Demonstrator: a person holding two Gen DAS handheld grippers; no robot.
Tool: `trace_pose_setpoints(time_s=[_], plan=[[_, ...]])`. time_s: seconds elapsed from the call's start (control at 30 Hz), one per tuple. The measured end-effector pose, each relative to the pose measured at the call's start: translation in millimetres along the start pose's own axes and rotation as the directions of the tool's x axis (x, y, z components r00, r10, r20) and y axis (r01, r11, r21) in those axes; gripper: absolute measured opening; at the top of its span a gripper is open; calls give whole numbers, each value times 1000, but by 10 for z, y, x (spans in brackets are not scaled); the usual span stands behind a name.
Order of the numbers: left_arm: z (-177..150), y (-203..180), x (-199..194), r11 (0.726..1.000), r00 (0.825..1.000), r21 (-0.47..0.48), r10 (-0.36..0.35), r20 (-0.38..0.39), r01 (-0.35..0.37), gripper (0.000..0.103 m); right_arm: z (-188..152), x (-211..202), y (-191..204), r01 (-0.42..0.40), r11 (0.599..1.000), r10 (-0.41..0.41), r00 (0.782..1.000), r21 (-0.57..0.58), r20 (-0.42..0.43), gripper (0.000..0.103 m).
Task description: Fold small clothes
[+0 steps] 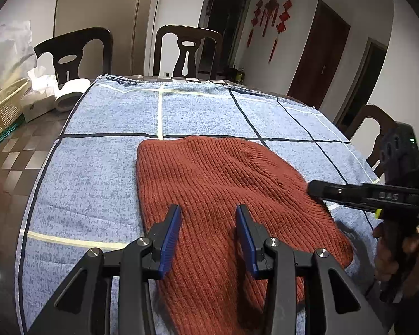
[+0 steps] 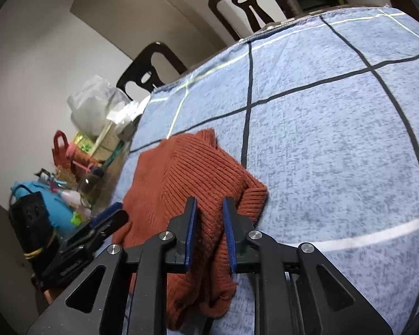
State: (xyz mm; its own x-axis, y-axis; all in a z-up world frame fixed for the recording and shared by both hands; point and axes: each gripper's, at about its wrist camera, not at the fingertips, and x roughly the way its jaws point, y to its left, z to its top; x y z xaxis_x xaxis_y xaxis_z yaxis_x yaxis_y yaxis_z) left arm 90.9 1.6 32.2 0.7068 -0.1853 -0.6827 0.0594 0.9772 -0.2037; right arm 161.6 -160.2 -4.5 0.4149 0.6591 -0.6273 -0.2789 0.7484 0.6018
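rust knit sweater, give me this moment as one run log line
item: rust knit sweater lying on blue checked cloth | left gripper: open above sweater | right gripper: jaws astride a raised sweater fold, grip unclear

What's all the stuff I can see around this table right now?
knit garment: one, rust red, lying on the cloth
cloth: one, blue with dark and pale lines, covering the table
chairs: three, dark, around the table
basket: one, cream, left of the cloth
wall ornaments: several, red, far wall
bags and bottles: many, mixed colours, beside the table
left gripper: one, black with blue pads, open over the garment
right gripper: one, same colours, fabric between its pads
hand: one, holding the right gripper
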Motion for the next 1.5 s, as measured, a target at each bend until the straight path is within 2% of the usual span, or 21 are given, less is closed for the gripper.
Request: trace_pose_setpoints(time_s=[0.1, 0.17, 0.23, 0.63, 0.73, 0.77, 0.83, 0.9, 1.03, 1.17, 1.3, 1.37, 1.5], plan=[[7, 29, -43, 1000, 1000, -17, 8, 16, -7, 43, 34, 27, -43, -6, 999, 6, 1000, 33, 3, 19], [18, 71, -63, 999, 1000, -32, 14, 26, -13, 43, 45, -13, -66, 18, 999, -19, 999, 46, 28, 20], [25, 117, -56, 999, 1000, -44, 16, 27, -15, 43, 38, -39, -89, 27, 998, -28, 999, 48, 36, 26], [-1, 124, 24, 998, 999, -45, 35, 18, -34, 43, 58, 69, -153, -20, 996, 19, 1000, 87, 3, 28], [-9, 95, 44, 998, 999, -33, 49, 17, -49, 43, 58, 78, -69, -35, 998, 35, 999, 42, 0, 30], [-7, 80, 51, 998, 999, -26, 52, 16, -51, 43, 62, 86, -24, -42, 999, 42, 999, 20, -4, 29], [4, 67, 60, 998, 998, -19, 58, 15, -57, 43, 81, 110, 42, -30, 1000, 30, 1000, -6, -4, 13], [30, 63, 71, 998, 998, -17, 55, 13, -55, 43, 107, 79, 77, -17, 1000, 18, 1000, -25, 17, 8], [104, 27, 95, 999, 999, -8, 36, 20, -36, 43, 119, -67, 35, -14, 1000, 15, 997, -15, 79, 7], [133, -21, 261, 1000, 1000, 8, 16, 6, -16, 43, 71, 87, -115, 40, 999, -40, 998, 3, 46, 7], [154, -8, 334, 1000, 1000, 8, 7, -12, -7, 43, 40, 83, -168, 28, 999, -30, 998, 36, 48, 8], [177, 25, 240, 1000, 1000, -2, -2, -5, 2, 43, 47, 2, -97, 58, 998, -58, 997, 5, 53, 11], [218, 122, 104, 1000, 999, -20, 11, 32, -10, 43, 109, -171, 57, 114, 991, -106, 987, -62, 119, 11]])
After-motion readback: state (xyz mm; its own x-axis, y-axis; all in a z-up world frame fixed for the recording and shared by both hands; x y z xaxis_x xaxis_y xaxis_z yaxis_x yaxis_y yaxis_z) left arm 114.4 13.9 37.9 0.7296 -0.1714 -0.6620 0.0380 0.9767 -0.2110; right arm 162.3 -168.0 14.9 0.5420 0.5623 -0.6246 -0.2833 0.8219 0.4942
